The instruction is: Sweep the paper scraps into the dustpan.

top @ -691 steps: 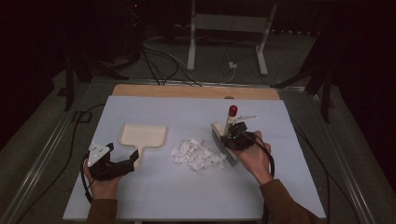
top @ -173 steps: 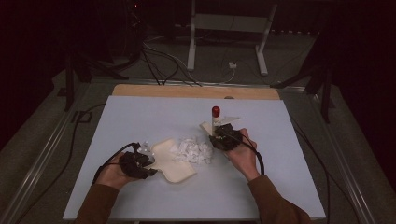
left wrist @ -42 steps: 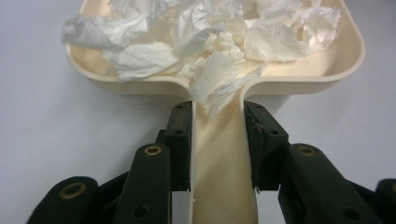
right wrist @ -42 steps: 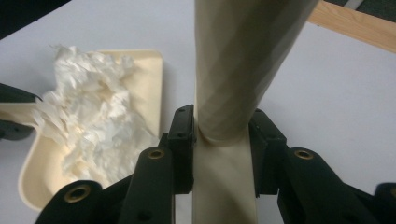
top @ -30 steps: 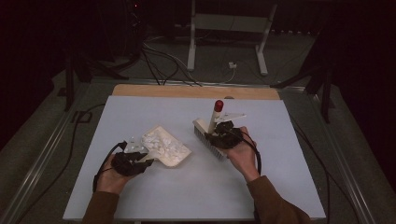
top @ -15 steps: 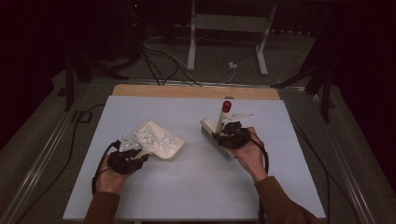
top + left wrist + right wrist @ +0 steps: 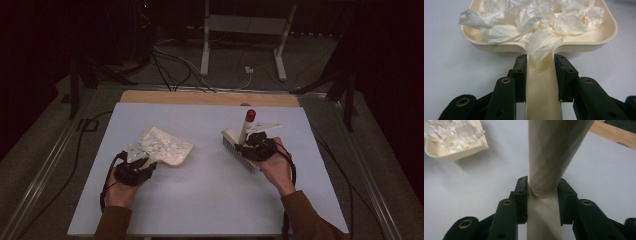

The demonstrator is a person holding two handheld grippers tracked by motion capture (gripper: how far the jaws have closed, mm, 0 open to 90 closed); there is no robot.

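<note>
A cream dustpan sits at the table's left, heaped with crumpled white paper scraps. My left gripper is shut on the dustpan's handle, and the scraps spill toward the handle in the left gripper view. At the right, my right gripper is shut on the cream handle of a hand brush. The brush's handle has a red tip pointing up and away. The dustpan shows at the top left of the right gripper view.
The pale blue table top has a wooden strip along its far edge. Cables and a white stand lie on the dark floor beyond.
The left gripper has drawn the loaded dustpan left and back. The right gripper has moved the brush right, away from the dustpan.
</note>
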